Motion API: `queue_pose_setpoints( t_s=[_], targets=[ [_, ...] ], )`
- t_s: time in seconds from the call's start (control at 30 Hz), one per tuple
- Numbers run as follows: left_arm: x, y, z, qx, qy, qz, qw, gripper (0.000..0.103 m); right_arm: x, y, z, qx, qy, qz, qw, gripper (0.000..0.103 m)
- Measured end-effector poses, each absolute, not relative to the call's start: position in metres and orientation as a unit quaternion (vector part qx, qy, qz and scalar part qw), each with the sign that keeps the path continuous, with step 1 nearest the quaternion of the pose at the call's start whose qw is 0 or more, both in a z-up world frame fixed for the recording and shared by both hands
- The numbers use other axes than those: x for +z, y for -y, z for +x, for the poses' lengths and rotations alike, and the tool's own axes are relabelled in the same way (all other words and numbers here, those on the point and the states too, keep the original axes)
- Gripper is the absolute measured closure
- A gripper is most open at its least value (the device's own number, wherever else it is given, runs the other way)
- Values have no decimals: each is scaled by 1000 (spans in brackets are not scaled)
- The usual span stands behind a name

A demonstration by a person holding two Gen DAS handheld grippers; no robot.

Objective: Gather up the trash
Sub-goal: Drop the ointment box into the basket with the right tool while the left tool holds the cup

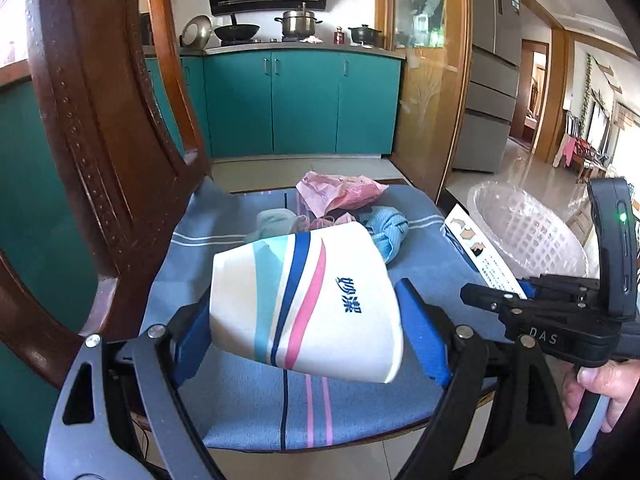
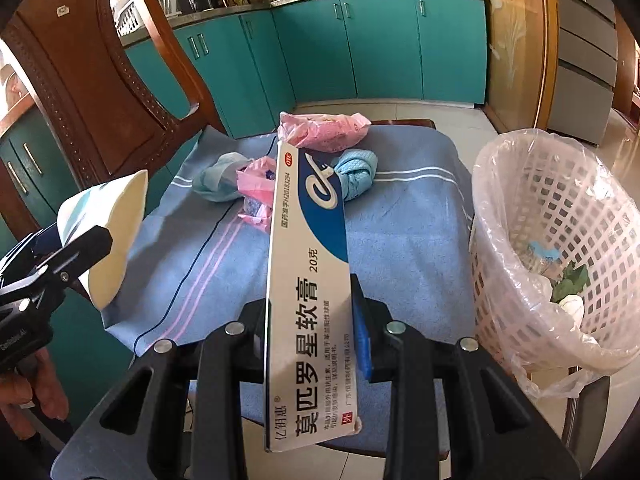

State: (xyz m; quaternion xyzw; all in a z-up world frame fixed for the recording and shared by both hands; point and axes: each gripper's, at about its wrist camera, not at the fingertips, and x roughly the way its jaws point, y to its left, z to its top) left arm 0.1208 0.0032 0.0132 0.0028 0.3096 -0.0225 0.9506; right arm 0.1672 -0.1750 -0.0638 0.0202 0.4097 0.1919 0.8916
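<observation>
My left gripper [image 1: 308,312] is shut on a squashed white paper cup [image 1: 308,300] with blue, teal and pink stripes, held above the chair seat; the cup also shows in the right wrist view [image 2: 108,236]. My right gripper [image 2: 312,320] is shut on a long white and blue ointment box [image 2: 308,292], held above the seat; it also shows in the left wrist view [image 1: 484,256]. On the seat lie a pink plastic bag [image 2: 324,130], a blue knotted cloth [image 2: 356,176], a pale teal wad [image 2: 218,178] and a small pink wrapper [image 2: 256,192].
A white lattice trash basket [image 2: 560,248] lined with a clear bag stands right of the chair, with some trash inside. The wooden chair's back [image 2: 92,92] rises on the left; its seat has a blue striped cover [image 2: 400,240]. Teal kitchen cabinets [image 2: 360,48] stand behind.
</observation>
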Motion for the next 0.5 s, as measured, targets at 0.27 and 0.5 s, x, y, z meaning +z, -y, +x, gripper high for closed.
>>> queue_pose_setpoints(
  t_s=[0.27,0.5],
  targets=[
    [8,-5,121,-23,-317,1,948,18,-64,175,167,189,-409,17,893,71],
    [5,-6,124,-23,-319,1,947,18,-64,175,167,188,-408,19,893,71]
  ],
)
